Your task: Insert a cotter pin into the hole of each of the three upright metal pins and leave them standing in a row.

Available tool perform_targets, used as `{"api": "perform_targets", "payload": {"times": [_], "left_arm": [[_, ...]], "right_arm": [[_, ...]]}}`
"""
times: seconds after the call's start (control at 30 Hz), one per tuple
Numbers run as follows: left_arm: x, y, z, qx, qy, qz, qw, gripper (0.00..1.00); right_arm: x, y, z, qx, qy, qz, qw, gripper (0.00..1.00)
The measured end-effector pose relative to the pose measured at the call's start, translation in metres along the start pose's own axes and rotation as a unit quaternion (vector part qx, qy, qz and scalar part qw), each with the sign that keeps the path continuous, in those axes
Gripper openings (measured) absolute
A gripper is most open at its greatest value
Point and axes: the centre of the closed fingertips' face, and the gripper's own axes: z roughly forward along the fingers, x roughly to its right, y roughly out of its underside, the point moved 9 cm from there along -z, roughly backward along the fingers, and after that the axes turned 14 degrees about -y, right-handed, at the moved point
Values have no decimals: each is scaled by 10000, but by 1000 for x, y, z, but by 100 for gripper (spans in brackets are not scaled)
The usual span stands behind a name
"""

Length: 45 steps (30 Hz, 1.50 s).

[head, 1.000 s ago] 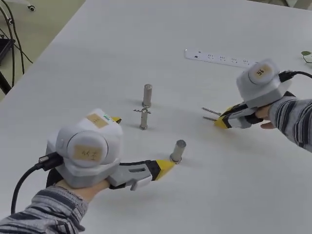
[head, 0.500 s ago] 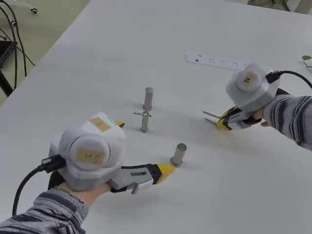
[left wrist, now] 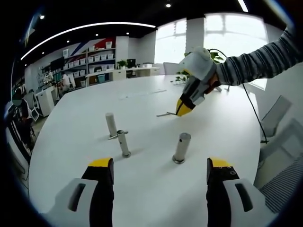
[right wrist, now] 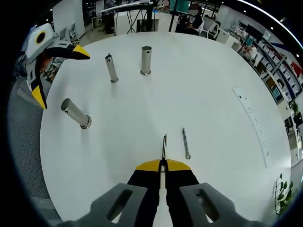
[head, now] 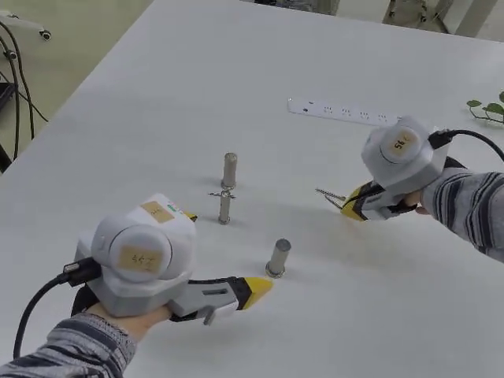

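You had one silver cotter pin (head: 221,194) through the middle grey metal pin (head: 225,211), far pin (head: 230,169) and near pin (head: 278,258) bare; right fingers (right wrist: 149,166) pinched a second (right wrist: 164,145), a third (right wrist: 186,143) lay on the surface (right wrist: 213,71), left fingers (left wrist: 101,165) spread

Power strip (head: 342,113) behind three metal pins (head: 225,206)

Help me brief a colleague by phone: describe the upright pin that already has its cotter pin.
On the white table three upright metal posts stand in a line: a far pin, a middle pin and a near pin. Pick the middle pin. A cotter pin crosses it near the top, and the other two are bare.
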Motion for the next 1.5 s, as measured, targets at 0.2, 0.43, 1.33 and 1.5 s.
{"api": "perform_targets", "payload": {"times": [0.2, 0.43, 1.33, 1.5], "left_arm": [[2, -2, -3, -12, 106, -57, 9999, 74], [7, -11, -5, 18, 247, -11, 9997, 66], [15, -22, -19, -32, 980, -1142, 9886, 32], [18, -22, -20, 12, 1055, -1254, 9865, 28]], "right_arm": [[-22, -1, -10, 194, -28, -194, 9996, 0], [-49, -8, -18, 450, -5, -461, 9979, 0], [-132, -37, -14, 639, -136, -2075, 9760, 0], [-140, -40, -13, 664, -178, -2227, 9724, 0]]}}
